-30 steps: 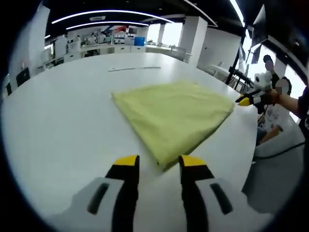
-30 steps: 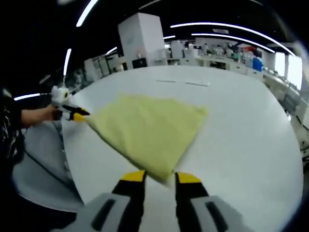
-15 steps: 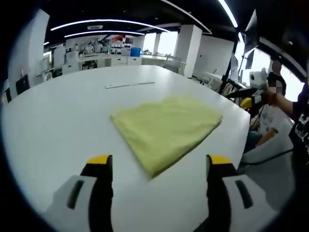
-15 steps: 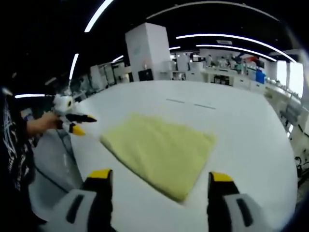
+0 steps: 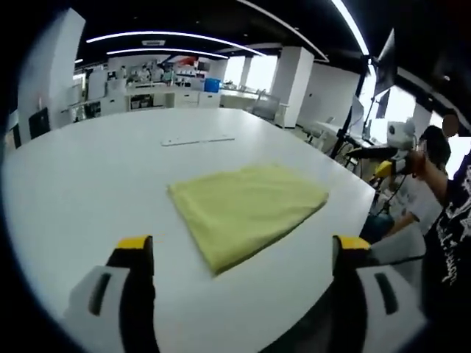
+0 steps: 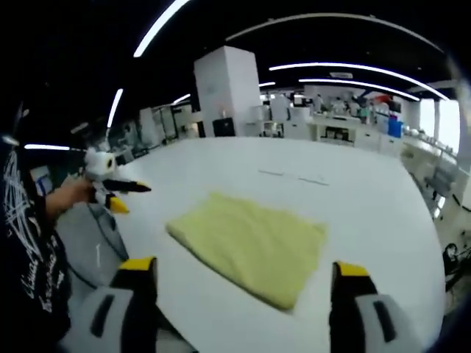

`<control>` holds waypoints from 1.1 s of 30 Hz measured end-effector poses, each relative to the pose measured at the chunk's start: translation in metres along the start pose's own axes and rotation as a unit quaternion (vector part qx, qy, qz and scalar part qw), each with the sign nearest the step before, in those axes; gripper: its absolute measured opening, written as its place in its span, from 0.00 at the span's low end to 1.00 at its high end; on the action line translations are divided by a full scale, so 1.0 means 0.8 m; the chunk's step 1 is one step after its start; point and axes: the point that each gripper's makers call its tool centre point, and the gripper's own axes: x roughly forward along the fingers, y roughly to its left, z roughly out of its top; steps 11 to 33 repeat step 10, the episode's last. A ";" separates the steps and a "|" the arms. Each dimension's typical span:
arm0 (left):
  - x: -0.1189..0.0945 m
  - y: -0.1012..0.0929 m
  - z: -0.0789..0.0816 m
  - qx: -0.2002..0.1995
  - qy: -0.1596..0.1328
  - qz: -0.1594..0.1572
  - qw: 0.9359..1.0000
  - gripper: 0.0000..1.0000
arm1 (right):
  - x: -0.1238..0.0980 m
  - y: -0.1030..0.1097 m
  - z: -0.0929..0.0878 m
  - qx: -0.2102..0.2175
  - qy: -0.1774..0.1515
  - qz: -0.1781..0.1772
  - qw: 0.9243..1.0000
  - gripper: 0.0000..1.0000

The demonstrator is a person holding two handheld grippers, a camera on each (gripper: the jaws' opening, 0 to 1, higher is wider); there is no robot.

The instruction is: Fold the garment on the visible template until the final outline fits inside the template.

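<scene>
Yellow garment (image 5: 246, 212) lies folded flat, mid white surface (image 5: 88, 184), touched by nothing. Left tool (image 5: 243, 254) released, jaws wide apart, held clear of the cloth. Right tool (image 6: 241, 276) likewise released, jaws spread, short of the garment's near edge

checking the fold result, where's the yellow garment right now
The folded yellow garment lies flat on the white table, ahead of and between the open left gripper jaws; in the right gripper view it lies centre, likewise untouched.

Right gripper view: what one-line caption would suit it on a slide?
Folded yellow garment lies flat on the white table, framed by the right gripper's wide-open jaws.
</scene>
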 end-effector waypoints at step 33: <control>-0.011 -0.006 -0.007 -0.005 -0.003 0.010 1.000 0.99 | -0.010 0.002 -0.017 0.011 0.011 -0.029 0.999 1.00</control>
